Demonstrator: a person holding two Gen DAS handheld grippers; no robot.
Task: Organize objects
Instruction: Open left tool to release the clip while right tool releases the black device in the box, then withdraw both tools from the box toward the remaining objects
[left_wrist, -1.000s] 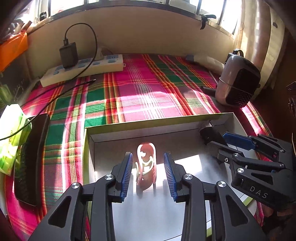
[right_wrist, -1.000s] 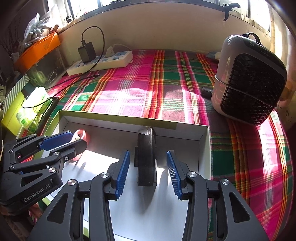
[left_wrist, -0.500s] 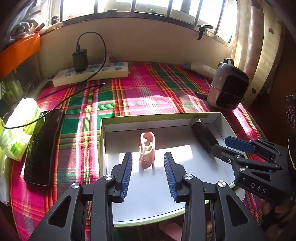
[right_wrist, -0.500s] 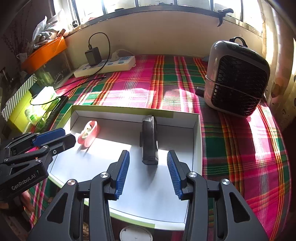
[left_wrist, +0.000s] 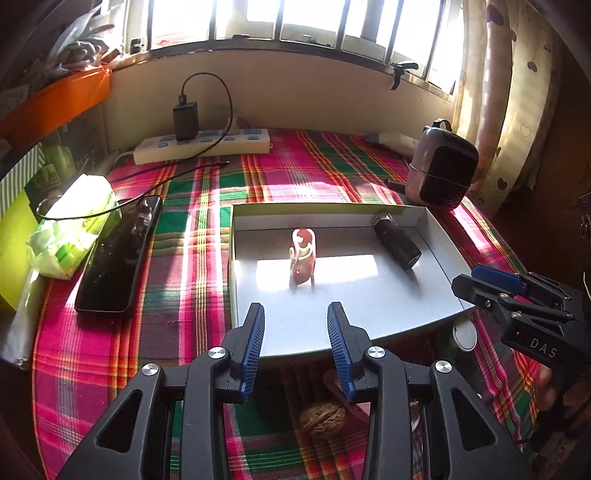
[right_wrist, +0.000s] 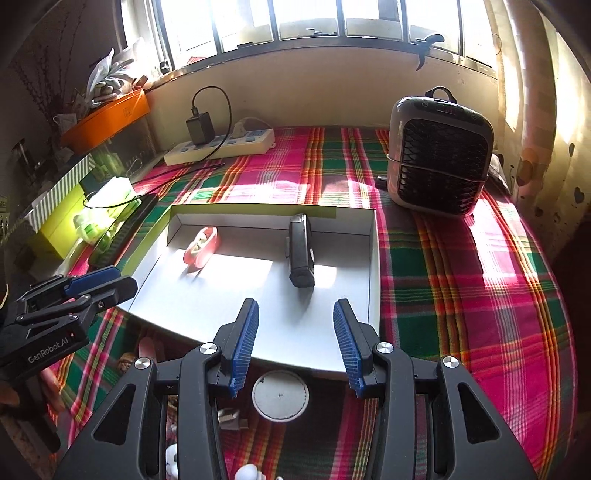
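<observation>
Both claws withdrew; box (left_wrist: 436, 236) holds two items.

Strong sun came thru the window (left_wrist: 295, 22), which was blown out to white in both views. A bright patch lay on the box (right_wrist: 236, 269) floor, w/ hard shadows beside it. Corners were dark, edges bent by the fisheye. Focus was sharp, no motion blur.
</observation>
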